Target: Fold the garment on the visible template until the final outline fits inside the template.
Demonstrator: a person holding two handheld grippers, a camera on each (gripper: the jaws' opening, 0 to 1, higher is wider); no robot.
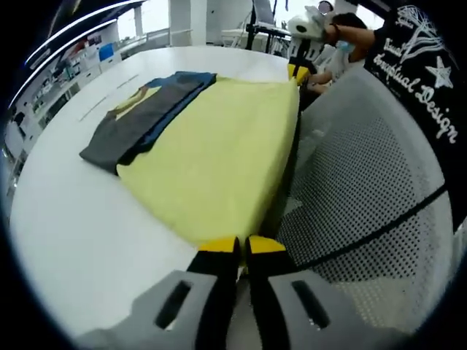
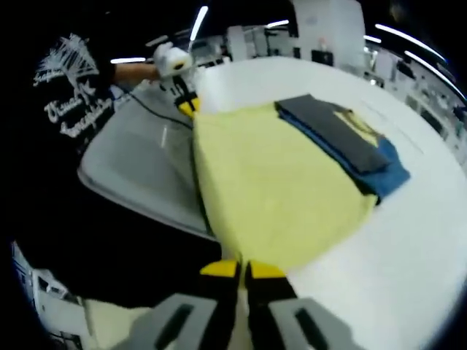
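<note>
A yellow garment point(image 1: 219, 153) lies spread on the white table point(image 1: 80, 233), with a dark grey part point(image 1: 139, 120) and a blue part point(image 1: 171, 109) folded along its far side. My left gripper point(image 1: 242, 246) is shut on the garment's near corner at the table edge. My right gripper point(image 1: 298, 73) grips the other corner of the same edge. In the right gripper view, my right gripper point(image 2: 242, 270) is shut on the yellow garment point(image 2: 277, 182), and my left gripper point(image 2: 187, 104) pinches the far corner. The grey part point(image 2: 332, 127) and the blue part point(image 2: 387, 175) lie on the right.
A grey perforated mesh surface point(image 1: 365, 189) with a black cable across it sits beside the table edge, also seen as a grey surface point(image 2: 139, 160). A person in a black printed shirt point(image 1: 423, 80) stands close by. Shelves and equipment line the room behind the table point(image 2: 408, 248).
</note>
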